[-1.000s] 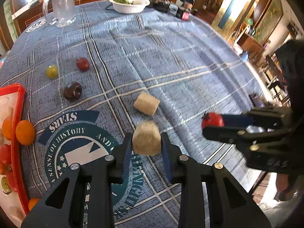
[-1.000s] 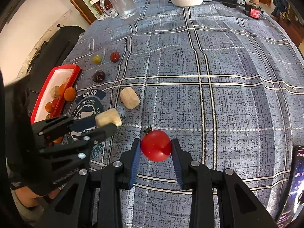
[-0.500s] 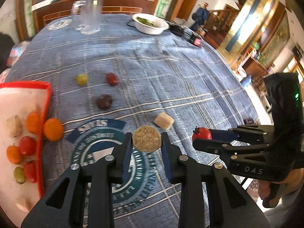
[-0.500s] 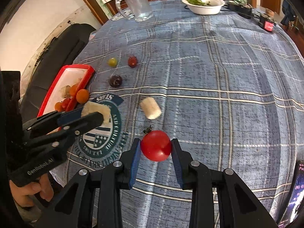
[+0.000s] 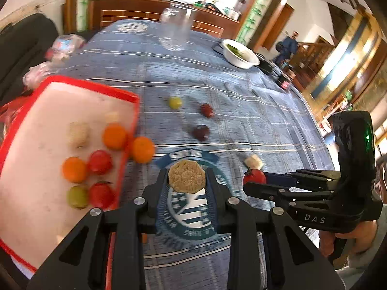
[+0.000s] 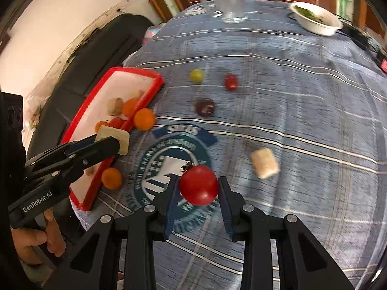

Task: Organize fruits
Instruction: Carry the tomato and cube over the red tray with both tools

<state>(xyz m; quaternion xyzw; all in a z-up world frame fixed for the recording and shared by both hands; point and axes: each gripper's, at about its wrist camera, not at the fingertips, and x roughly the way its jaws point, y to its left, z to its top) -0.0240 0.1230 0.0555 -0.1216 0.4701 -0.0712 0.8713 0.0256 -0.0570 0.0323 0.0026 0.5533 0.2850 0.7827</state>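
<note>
- A pale, ridged fruit chunk (image 5: 186, 176) is pinched between the pads of the left gripper (image 5: 186, 177), above the tablecloth's round emblem (image 5: 188, 220).
- A red tomato (image 6: 198, 185) is clamped in the right gripper (image 6: 198, 188), its stem end turned up and left; in the left wrist view it hangs just right of the left gripper.
- The red-rimmed tray (image 5: 113, 91) lies to the left of both grippers, its near long rim close beside the left gripper.
- Inside the tray, orange, red and green fruits are clustered along that near rim, while the far half is bare white; a release there is judged safest.
- One orange fruit (image 5: 142, 149) rests against the rim from outside and another (image 6: 111, 177) sits by the tray's near corner, so each load is best carried over the rim at height.
- The two grippers are near each other; a collision is best avoided by taking turns.
- Ahead, a second pale chunk (image 6: 264, 162), a dark fruit (image 6: 205, 107), a small red one (image 6: 231, 81) and a yellow-green one (image 6: 196, 75) lie well apart on open cloth.
</note>
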